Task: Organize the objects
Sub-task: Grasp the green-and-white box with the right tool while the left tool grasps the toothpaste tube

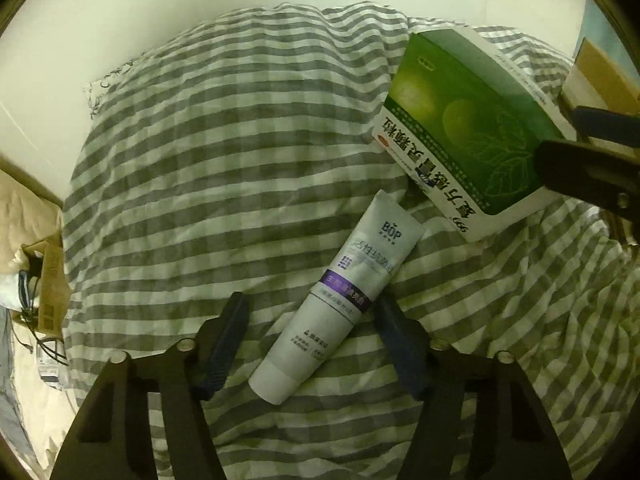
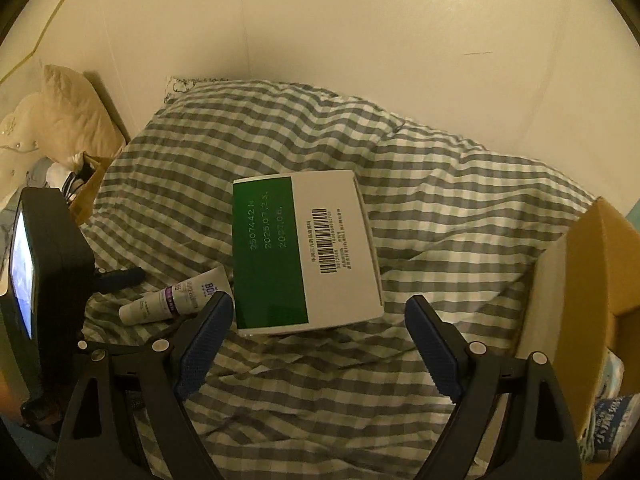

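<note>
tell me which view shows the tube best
The left wrist view: the tube lies whole on the checked cover between the open left gripper. The right wrist view shows it small at the left edge, partly behind a finger.
</note>
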Available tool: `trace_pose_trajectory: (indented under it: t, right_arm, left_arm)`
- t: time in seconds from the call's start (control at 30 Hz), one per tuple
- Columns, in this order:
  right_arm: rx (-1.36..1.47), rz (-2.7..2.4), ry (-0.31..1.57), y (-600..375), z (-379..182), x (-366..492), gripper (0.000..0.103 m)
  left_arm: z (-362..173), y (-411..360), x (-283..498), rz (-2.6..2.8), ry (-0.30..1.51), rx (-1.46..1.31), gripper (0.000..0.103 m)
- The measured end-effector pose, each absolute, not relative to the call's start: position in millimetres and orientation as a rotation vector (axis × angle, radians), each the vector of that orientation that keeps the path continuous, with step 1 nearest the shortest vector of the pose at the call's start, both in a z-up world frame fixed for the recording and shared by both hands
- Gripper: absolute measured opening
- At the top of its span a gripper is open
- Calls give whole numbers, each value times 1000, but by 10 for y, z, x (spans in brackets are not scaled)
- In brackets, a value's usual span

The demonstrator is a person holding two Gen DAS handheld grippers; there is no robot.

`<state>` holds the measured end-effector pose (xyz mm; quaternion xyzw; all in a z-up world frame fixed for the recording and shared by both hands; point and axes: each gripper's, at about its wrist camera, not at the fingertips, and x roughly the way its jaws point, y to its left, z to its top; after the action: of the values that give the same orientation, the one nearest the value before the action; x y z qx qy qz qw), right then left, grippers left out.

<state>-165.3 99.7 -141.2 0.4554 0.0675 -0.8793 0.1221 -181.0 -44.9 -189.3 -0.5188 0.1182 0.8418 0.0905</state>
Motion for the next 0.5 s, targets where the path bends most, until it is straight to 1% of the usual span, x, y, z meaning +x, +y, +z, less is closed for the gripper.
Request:
trace_pose_trajectory:
  t: [0.03,0.1,0.17,0.23,0.3,0.43,0.5]
  right_arm:
    - [1329,-2562,200,992,-1419,-1667,88]
    - [1330,-2558,204,964,-1438,-1691,88]
    - [1337,-2552,203,957,-1463,-1710,88]
    - [1349,-2546,204,937,-1492,-1741,88]
    - [1362,-2540,196,943,-1518,-1761,88]
    - [1388,-2511,156,961,-1564,-1804,87]
    - [1385,-2506,150,951,-1554,-1805,79]
  left_arm:
    - [-1889,-451,-1801,2498,344,-1539,55]
    - [-1874,-452,-1770,2494,340,-1535,43]
    - [-1857,-453,-1741,2493,339,-1536,37]
    - [-1849,-429,-1687,2494,328,-1540,33]
    - [-1824,-447,-1666,2498,309,-1548,27]
    - [-1756,-524,-1628,2505,243,-1551,27]
    - [-1696,-580,-1564,2504,218,-1551,26]
